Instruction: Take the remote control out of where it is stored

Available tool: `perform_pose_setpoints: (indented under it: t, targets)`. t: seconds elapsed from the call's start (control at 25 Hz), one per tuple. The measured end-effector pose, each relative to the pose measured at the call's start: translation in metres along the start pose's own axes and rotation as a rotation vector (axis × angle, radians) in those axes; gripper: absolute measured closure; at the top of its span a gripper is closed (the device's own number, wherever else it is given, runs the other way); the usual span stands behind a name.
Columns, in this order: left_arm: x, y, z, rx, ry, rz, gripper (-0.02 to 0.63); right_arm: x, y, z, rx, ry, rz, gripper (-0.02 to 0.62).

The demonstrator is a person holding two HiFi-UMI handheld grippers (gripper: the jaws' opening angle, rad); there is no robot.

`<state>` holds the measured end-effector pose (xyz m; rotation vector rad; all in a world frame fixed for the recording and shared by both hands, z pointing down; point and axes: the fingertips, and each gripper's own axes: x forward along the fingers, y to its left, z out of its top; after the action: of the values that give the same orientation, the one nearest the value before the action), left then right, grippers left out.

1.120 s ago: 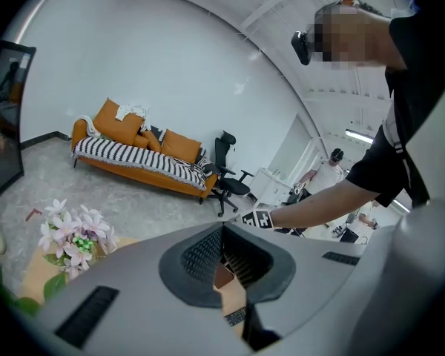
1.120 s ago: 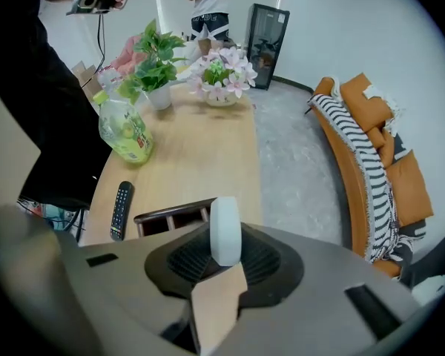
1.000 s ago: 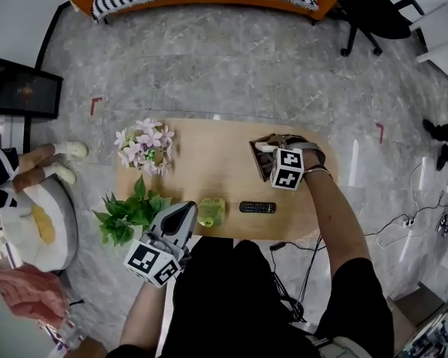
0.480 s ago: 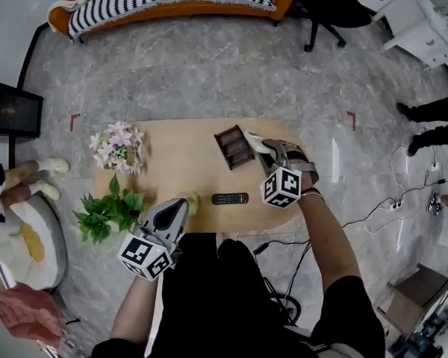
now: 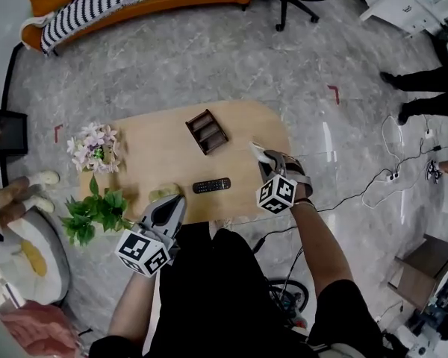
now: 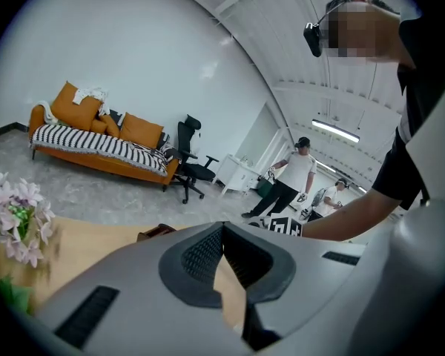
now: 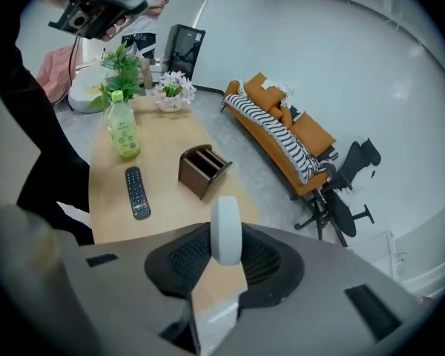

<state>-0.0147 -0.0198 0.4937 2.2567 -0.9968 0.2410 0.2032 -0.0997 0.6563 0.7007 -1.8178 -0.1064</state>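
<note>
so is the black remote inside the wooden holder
No, the black remote lies flat on the table, apart from the wooden holder.

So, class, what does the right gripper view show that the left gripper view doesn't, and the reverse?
Only the right gripper view: the right gripper shut on a white remote, a black remote lying flat, and a green bottle.
Only the left gripper view: the left gripper, with nothing in it, and two people standing in the background.
Both: the table, wooden holder, flowers, sofa and office chair.
</note>
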Motion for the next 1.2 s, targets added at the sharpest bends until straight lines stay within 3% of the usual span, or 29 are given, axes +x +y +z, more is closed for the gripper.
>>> perform_pose_setpoints:
  t: [0.16, 0.36, 0.48, 0.72, 1.2]
  targets:
    - [0.015, -0.007, -0.020, 0.007, 0.050, -0.025, 0.600, 0.016, 0.028, -0.036, -0.035, 0.092, 0.001, 0.486]
    - [0.035, 0.000, -0.049, -0.004, 0.110, -0.046, 0.600, 0.058, 0.064, -0.060, 0.024, 0.144, 0.031, 0.486]
    - [0.036, 0.005, -0.065, -0.015, 0.143, -0.047, 0.600, 0.079, 0.073, -0.067, 0.034, 0.160, -0.002, 0.486]
    - [0.024, 0.017, -0.096, -0.056, 0.185, -0.028, 0.600, 0.098, 0.079, -0.069, 0.002, 0.151, -0.081, 0.486]
    - [0.017, 0.015, -0.122, -0.081, 0.216, -0.039, 0.600, 0.103, 0.111, -0.063, -0.006, 0.082, -0.114, 0.477]
